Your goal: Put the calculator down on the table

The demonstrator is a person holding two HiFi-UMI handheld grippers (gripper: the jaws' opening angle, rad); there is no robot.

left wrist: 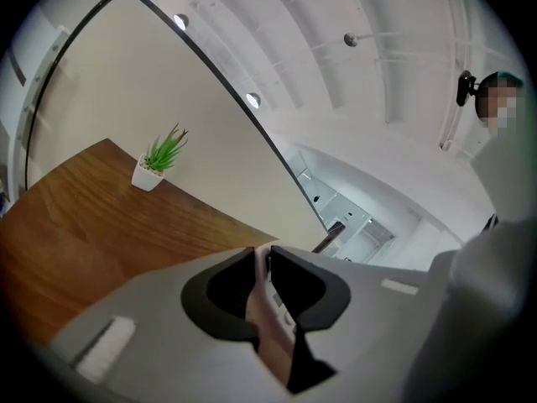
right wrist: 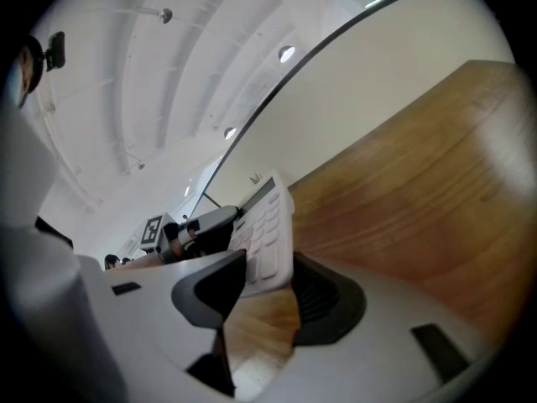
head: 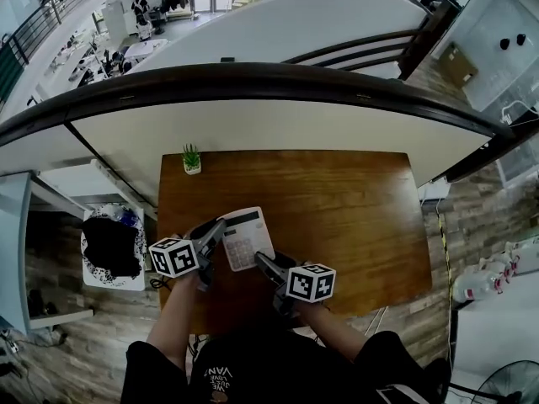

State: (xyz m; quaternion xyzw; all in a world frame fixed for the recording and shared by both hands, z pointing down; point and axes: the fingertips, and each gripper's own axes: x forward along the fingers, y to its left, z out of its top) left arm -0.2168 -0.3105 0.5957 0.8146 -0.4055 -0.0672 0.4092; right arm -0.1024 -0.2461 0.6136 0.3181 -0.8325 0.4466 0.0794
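Observation:
Both grippers hold a white calculator (head: 244,236) over the front left part of the brown wooden table (head: 337,209). My left gripper (head: 221,230) is shut on its left edge. In the left gripper view the calculator (left wrist: 267,309) shows edge-on, pinched between the dark pads of that gripper (left wrist: 262,254). My right gripper (head: 263,263) holds the lower right corner. In the right gripper view the calculator (right wrist: 267,225) stands tilted with its keys showing, and it fills the wide gap of that gripper (right wrist: 268,263). Bare table wood (right wrist: 419,183) shows below it.
A small green plant in a white pot (head: 192,159) stands at the table's back left corner and shows as the plant (left wrist: 159,162) in the left gripper view. A white partition with a dark curved rail (head: 253,78) runs behind the table. A chair with dark cloth (head: 114,247) stands to the left.

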